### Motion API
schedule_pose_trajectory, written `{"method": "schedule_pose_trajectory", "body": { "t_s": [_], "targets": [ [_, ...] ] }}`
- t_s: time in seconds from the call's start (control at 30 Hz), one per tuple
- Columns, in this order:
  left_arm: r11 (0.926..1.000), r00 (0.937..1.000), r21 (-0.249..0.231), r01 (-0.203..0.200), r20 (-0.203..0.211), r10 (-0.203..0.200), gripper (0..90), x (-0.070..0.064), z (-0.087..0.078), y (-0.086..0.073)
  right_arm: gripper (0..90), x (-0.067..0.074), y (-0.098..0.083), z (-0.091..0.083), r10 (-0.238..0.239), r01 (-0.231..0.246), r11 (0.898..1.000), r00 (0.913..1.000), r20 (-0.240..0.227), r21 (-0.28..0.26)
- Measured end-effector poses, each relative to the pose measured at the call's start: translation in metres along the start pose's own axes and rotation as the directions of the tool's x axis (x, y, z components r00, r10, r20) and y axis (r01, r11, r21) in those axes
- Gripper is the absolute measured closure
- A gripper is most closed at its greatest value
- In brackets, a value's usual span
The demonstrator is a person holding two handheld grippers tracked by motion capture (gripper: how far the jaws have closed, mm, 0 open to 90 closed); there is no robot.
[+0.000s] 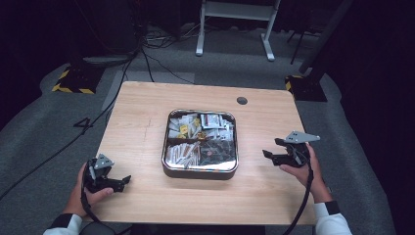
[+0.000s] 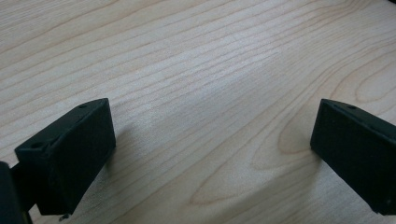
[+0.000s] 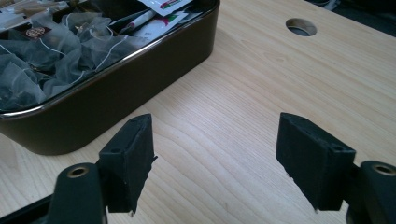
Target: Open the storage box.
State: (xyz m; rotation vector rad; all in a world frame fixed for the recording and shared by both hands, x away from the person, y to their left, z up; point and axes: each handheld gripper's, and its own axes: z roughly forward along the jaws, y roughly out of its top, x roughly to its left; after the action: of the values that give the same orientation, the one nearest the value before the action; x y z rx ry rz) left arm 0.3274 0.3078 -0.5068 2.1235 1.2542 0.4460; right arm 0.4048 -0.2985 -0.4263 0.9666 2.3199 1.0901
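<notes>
**Sachet Tray at Table Centre, Both Grippers Open and Empty**

The tray is a dark, square container with rounded corners and a bright metal rim. It sits at the middle of the wooden table. Dividers split it into 4 compartments. The rear compartments hold pale and yellow sachets and white packets with red print. The near-left compartment holds slim stick packets. The near-right compartment holds gauzy tea bags with thin white strings.

The right gripper is held at the tray's right side, near it but not touching, with its tips pointing toward the tray wall. In the right gripper view, the 2 black jaws stand wide apart over bare wood with nothing between them; the tray wall lies ahead and to the left. The round cable hole in the tabletop lies farther off, at the upper right of that view.

The left gripper rests at the table's near-left corner, well apart from the tray. In the left gripper view, its jaws are spread wide over plain wood grain and hold nothing.

Limits of visibility: print on the packets is too small to read from above. The right gripper view cuts off most of the tray. The floor beyond the table is dark, with cables and a white frame only partly visible.
</notes>
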Motion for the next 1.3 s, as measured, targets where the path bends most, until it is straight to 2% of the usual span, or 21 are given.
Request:
{"method": "schedule_pose_trajectory", "body": {
  "t_s": [0.3, 0.37, 0.73, 1.3],
  "targets": [
    [1.0000, 1.0000, 0.000, 0.000, 0.000, 0.000, 0.2, 0.000, 0.000, 0.000, 28.2, 0.004, 0.013, 0.007, -0.014, 0.014, 1.000, 0.9998, -0.014, -0.001],
    [1.0000, 1.0000, 0.000, 0.000, 0.000, 0.000, 0.3, 0.000, 0.000, 0.000, 28.4, 0.006, 0.017, 0.009, -0.021, 0.021, 1.000, 0.9998, -0.005, 0.000],
    [1.0000, 1.0000, 0.000, 0.000, 0.000, 0.000, 0.2, 0.000, 0.000, 0.000, 28.4, 0.011, 0.032, 0.022, -0.043, 0.043, 0.999, 0.9985, -0.033, 0.009],
    [1.0000, 1.0000, 0.000, 0.000, 0.000, 0.000, 0.3, 0.000, 0.000, 0.000, 29.5, 0.030, 0.065, 0.053, -0.091, 0.092, 0.996, 0.9924, -0.083, 0.014]
  ]
}}
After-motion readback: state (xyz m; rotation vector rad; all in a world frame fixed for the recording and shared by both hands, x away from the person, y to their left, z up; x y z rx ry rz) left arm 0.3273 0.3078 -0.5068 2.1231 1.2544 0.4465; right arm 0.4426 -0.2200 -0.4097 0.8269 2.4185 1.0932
